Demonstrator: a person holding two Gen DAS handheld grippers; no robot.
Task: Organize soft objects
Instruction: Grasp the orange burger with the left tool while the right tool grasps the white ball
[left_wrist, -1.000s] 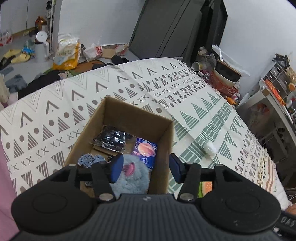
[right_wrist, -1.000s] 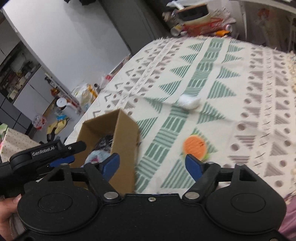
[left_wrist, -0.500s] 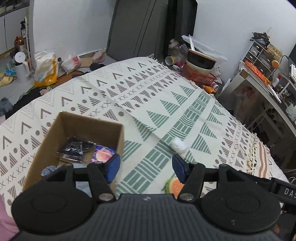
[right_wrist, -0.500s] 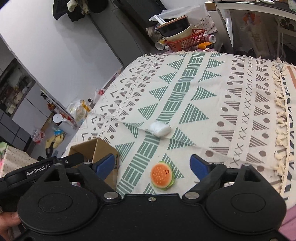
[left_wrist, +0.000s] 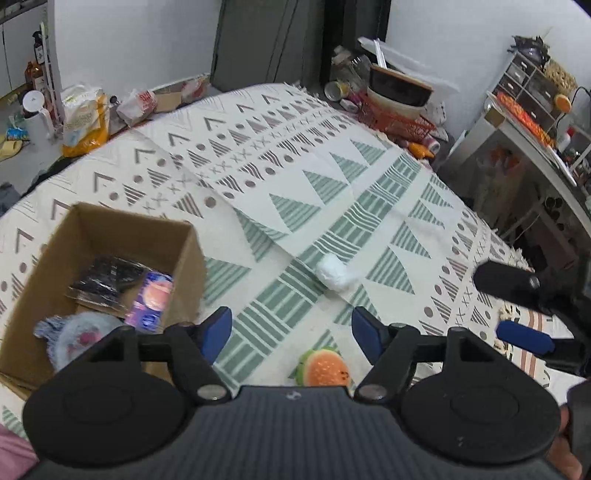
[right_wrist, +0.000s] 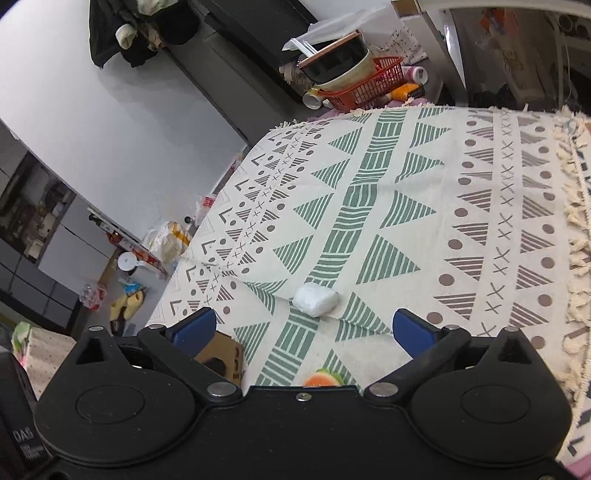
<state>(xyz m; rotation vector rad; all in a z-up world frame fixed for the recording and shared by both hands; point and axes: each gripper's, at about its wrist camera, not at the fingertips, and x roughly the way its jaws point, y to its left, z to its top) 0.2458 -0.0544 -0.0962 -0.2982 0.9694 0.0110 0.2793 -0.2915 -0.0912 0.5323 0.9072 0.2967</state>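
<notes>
The left gripper (left_wrist: 291, 330) hangs over the patterned blanket (left_wrist: 332, 192) with its blue-padded fingers spread wide and nothing between them. The right gripper (right_wrist: 303, 328) is likewise spread apart and empty, held above the same blanket.

Just under the left gripper lies a small burger toy (left_wrist: 325, 367), round and soft-looking, with an orange bun top and a green edge. The gripper body cuts off its near side, and in the right wrist view only a sliver of it (right_wrist: 321, 379) peeks out. Further out, in the gap between the fingers of both grippers, sits a white bundle (left_wrist: 334, 274), lumpy and crinkled like wrapped tissue or plastic film; what it is made of cannot be told. It rests on a green striped band of the blanket, well apart from the burger toy.

To the left stands an open cardboard box (left_wrist: 110, 229) with plain brown walls. Inside lie a grey fluffy plush (left_wrist: 74, 332) with a pink patch, partly hidden by the gripper, a purple packet (left_wrist: 151, 297) and a shiny black packet (left_wrist: 107, 278). The plush is blurred.

The blanket is cream woven cloth printed with green triangles, stripes, brown dots and crosses, and has a tasselled fringe (right_wrist: 576, 206).
</notes>
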